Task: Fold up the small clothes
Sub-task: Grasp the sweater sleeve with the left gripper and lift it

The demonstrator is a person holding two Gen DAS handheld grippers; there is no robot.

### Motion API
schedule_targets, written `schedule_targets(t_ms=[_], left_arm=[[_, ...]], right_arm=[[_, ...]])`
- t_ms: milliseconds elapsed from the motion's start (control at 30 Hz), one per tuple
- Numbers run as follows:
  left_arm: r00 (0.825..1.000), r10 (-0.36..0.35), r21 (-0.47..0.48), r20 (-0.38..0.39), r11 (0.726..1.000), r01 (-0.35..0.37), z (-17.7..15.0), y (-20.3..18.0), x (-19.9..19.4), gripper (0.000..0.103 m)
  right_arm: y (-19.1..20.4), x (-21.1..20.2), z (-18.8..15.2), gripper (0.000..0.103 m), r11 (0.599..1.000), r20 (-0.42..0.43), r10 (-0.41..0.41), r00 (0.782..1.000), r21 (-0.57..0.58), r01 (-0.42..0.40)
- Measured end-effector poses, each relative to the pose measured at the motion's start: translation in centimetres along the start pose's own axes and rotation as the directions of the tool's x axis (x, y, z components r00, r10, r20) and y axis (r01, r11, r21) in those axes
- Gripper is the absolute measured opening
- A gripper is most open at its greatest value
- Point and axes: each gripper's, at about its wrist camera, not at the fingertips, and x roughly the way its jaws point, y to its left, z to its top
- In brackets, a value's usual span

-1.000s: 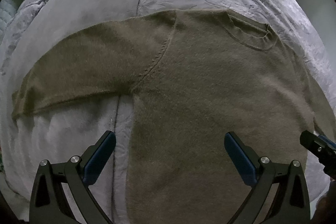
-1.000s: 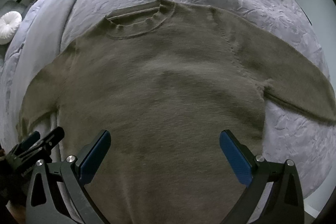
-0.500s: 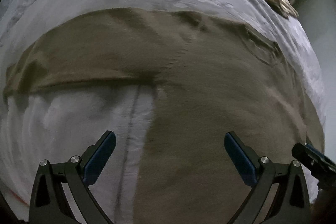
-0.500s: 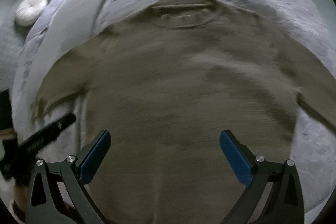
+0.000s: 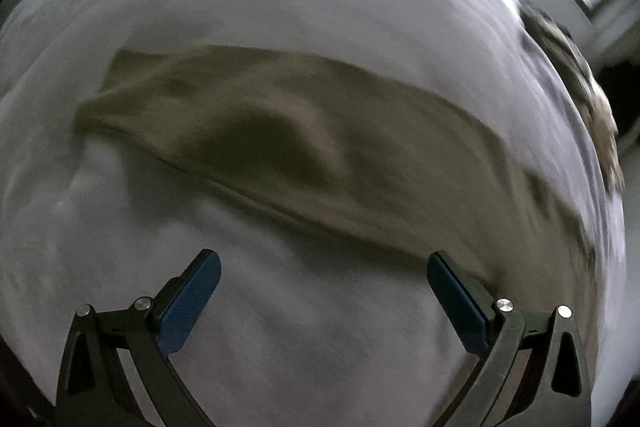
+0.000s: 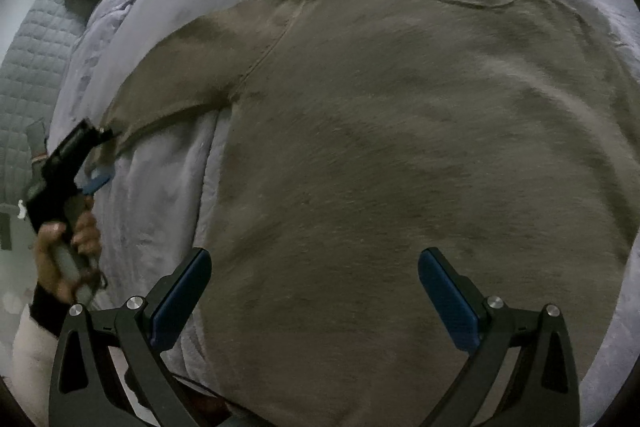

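Fuzzy olive knit sweater (image 6: 400, 147) lies flat on a crinkled grey duvet (image 6: 168, 195). Left gripper (image 5: 324, 291) and right gripper (image 6: 314, 283) both gape wide, empty.

No text, label, brand, number or sign could be read in either view; the left wrist picture was too blurred to show any.
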Motion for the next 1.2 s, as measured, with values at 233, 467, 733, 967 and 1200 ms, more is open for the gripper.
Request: schedule_targets(t_ms=[233,467,733,967,1200], left_arm=[[0.997,-0.034,-0.182,0.067,0.982,0.046,4.0,5.4,4.3,0.103],[0.971,-0.172,-0.2,0.168,0.958,0.204,5.6,7.4,2.8,0.008],[0.87,-0.447,-0.015,0.211,0.888,0.46,5.5,4.0,-1.8,0.005],[0.784,-0.618,0.286,0.062,0.764,0.579,4.6,-11.0,-5.5,0.005],[0.735,-0.647,0.496,-0.2,0.581,0.646,-3.3,-27.2,-4.9,0.005]], right_arm=[[0.1,1.8,-0.1,0.103,1.0,-0.021,0.011,1.0,-0.008,-0.011],[-0.3,2.6,-0.3,0.103,0.998,-0.02,0.053,0.998,0.021,-0.053],[-2.4,1.4,-0.1,0.103,0.992,0.054,0.096,0.994,0.082,-0.1],[-7.6,-2.0,-0.3,0.103,0.975,0.167,0.09,0.982,0.187,-0.121],[-15.4,-4.7,-1.2,0.103,0.93,0.242,0.032,0.97,0.349,-0.117]])
